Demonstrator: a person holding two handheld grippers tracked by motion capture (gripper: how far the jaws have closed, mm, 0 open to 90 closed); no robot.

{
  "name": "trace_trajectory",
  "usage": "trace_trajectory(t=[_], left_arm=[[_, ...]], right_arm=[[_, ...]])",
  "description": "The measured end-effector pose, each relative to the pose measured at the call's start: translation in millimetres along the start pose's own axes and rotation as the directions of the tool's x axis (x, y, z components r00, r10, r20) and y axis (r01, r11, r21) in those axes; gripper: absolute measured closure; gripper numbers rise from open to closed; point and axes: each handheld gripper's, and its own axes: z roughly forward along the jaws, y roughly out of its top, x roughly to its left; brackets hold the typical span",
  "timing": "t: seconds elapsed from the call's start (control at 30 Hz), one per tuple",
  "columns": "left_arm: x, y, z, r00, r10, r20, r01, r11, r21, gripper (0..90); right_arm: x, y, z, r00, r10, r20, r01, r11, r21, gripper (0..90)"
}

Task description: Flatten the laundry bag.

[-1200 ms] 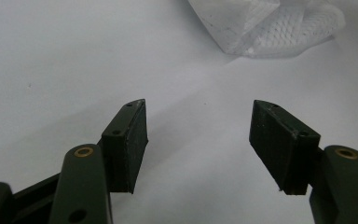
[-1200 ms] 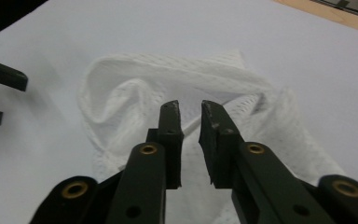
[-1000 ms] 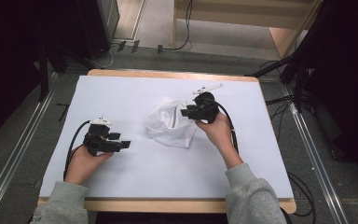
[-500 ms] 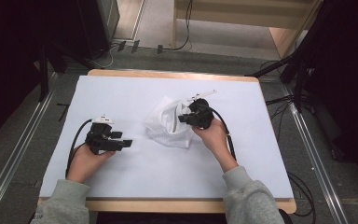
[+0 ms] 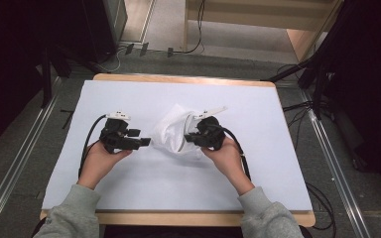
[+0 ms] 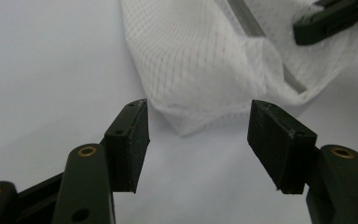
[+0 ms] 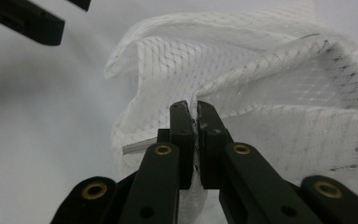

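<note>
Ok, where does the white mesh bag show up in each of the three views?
High view: white mesh bag at the table's centre, between the two grippers.
Left gripper view: upper middle and right, beyond the open jaws.
Right gripper view: centre and right, a fold pinched in the shut jaws.
Shared landmark: its grey zipper strip.

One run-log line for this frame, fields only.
scene: white mesh bag on white table cover | right gripper: shut on mesh bag | left gripper: open, jaws empty, just short of bag
</note>
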Motion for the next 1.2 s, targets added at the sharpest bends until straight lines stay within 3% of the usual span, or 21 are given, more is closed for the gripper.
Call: trace_trajectory(t=[0.17, 0.37, 0.67, 0.73, 0.77, 0.8, 0.87, 0.9, 0.97, 1.07, 1.2], left_arm=[[-6.4, 25.9, 16.7, 0.9989, 0.046, -0.002, -0.046, 0.9988, 0.017, 39.6], [-3.7, 42.4, 37.3, 0.9989, 0.044, 0.013, -0.045, 0.9986, 0.027, 39.5], [3.6, 48.8, 69.3, 0.9993, 0.036, 0.014, -0.037, 0.9966, 0.074, 41.8], [6.1, 47.7, 75.7, 0.9995, 0.018, 0.024, -0.021, 0.9954, 0.094, 46.3], [6.7, 46.8, 79.4, 0.9997, 0.008, 0.023, -0.01, 0.9945, 0.104, 54.6], [8.0, 45.8, 82.4, 0.9997, 0.005, 0.024, -0.008, 0.9928, 0.119, 54.6], [9.5, 43.4, 87.5, 0.9995, -0.001, 0.031, -0.003, 0.9913, 0.132, 73.1], [10.2, 42.5, 89.0, 0.9996, 0.007, 0.029, -0.01, 0.9907, 0.136, 73.1], [12.0, 40.9, 92.9, 0.9992, 0.007, 0.04, -0.013, 0.9888, 0.149, 86.2], [13.8, 40.2, 93.7, 0.999, 0.011, 0.044, -0.018, 0.9878, 0.155, 89.0], [23.9, 40.0, 84.8, 0.999, -0.032, 0.032, 0.028, 0.9931, 0.114, 89.5]], right_arm=[[7.0, -6.4, 2.4, 0.9999, -0.007, -0.011, 0.007, 1.0, 0.007, 88.0], [10.6, -11.2, 5.4, 0.9999, -0.002, -0.014, 0.002, 1.0, 0.016, 88.0], [13.7, -19.7, 7.5, 0.9998, 0.006, -0.02, -0.006, 1.0, 0.019, 88.0], [14.3, -21.2, 8.0, 0.9998, 0.005, -0.02, -0.005, 1.0, 0.019, 88.0], [15.1, -22.6, 7.8, 0.9998, 0.01, -0.016, -0.009, 1.0, 0.019, 88.0], [15.1, -22.6, 7.8, 0.9998, 0.01, -0.016, -0.009, 1.0, 0.019, 88.0], [15.2, -24.5, 6.7, 0.9998, 0.012, -0.018, -0.011, 1.0, 0.015, 88.0], [15.2, -24.5, 6.7, 0.9998, 0.012, -0.018, -0.011, 1.0, 0.015, 88.0], [14.8, -25.9, 5.1, 0.9997, 0.015, -0.018, -0.015, 1.0, 0.012, 88.0], [14.3, -26.6, 2.6, 0.9997, 0.016, -0.017, -0.016, 1.0, 0.008, 88.0], [14.4, -27.2, -3.5, 0.9996, 0.024, -0.017, -0.024, 1.0, -0.003, 88.1]])
